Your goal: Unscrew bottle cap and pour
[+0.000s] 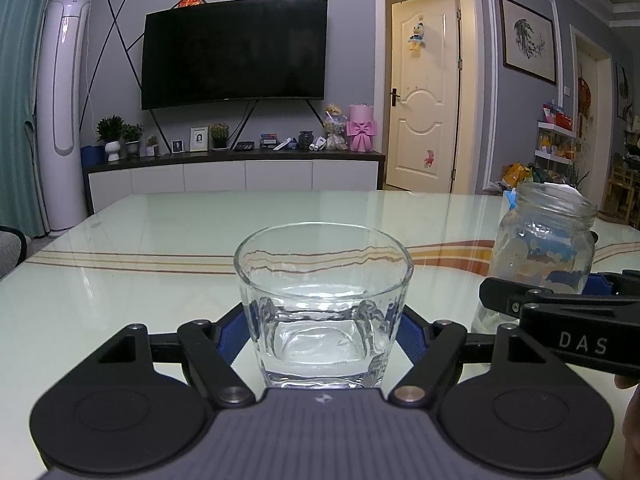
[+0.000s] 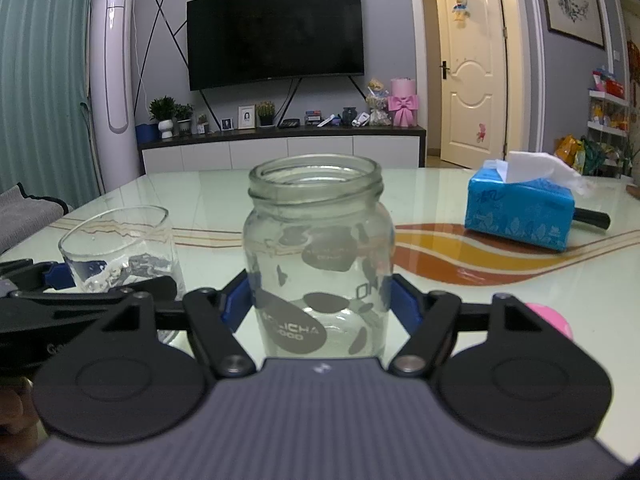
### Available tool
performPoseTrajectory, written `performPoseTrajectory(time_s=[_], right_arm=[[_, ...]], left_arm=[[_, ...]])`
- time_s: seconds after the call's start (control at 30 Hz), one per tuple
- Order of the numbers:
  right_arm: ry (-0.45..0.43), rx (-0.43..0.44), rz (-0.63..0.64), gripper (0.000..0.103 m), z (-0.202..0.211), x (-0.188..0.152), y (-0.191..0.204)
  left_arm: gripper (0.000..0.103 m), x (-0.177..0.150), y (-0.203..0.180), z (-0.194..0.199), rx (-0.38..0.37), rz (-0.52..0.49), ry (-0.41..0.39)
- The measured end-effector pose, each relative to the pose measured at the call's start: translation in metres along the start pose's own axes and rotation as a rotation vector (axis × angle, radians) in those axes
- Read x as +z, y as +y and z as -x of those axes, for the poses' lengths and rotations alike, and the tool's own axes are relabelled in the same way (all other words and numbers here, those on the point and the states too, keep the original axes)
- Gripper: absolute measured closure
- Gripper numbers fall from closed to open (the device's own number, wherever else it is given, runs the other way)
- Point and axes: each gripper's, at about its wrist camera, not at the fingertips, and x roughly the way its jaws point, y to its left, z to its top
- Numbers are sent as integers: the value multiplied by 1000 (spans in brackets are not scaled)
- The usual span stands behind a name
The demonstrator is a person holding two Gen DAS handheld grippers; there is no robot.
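Observation:
A clear drinking glass [image 1: 324, 280] stands upright on the glass-topped table [image 1: 140, 280] with some water in its lower part. My left gripper [image 1: 322, 334] is shut on the glass, a blue pad on each side. To its right stands the open glass jar [image 2: 320, 240], printed with dark patches and with no cap on it. My right gripper [image 2: 320, 304] is shut on the jar's lower body. The jar looks nearly empty. The jar [image 1: 548, 240] and glass [image 2: 120, 248] stand side by side, close together. A round pink thing [image 2: 550, 320], perhaps the cap, lies behind the right finger.
A blue tissue pack [image 2: 520, 212] lies on the table at the far right, with a black object [image 2: 592, 218] behind it. Beyond the table are a TV cabinet [image 1: 232, 172] and a wall-mounted TV. A person's fingers [image 2: 12, 404] show at the left edge.

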Motion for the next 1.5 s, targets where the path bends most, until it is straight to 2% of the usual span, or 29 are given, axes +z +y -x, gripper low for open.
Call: performPoseTrajectory(time_s=[0.23, 0.33, 0.53, 0.6, 0.93, 1.27, 1.33, 1.37, 1.5], right_arm=[[-11, -4, -9, 29, 3, 3, -1], [-12, -5, -13, 28, 5, 4, -1], [-16, -1, -27, 21, 12, 6, 2], [-19, 1, -34, 14, 15, 6, 2], [-30, 17, -22, 14, 32, 5, 10], [-50, 16, -25, 12, 59, 4, 14], [-57, 13, -18, 11, 68, 4, 14], [-59, 14, -15, 11, 72, 4, 15], [-73, 15, -1, 10, 89, 3, 18]], left_arm=[[24, 0, -1, 0, 7, -3, -1], [20, 0, -2, 2, 22, -6, -4], [16, -1, -3, 9, 26, -3, 7], [13, -1, -4, 12, 24, -5, 11], [13, 2, 1, 28, 34, -1, 20], [13, 3, -2, 61, 36, -15, 13], [11, 3, -3, 69, 37, -10, 10], [6, 3, -3, 73, 38, -8, 9], [6, 1, -6, 91, 44, -5, -1]])
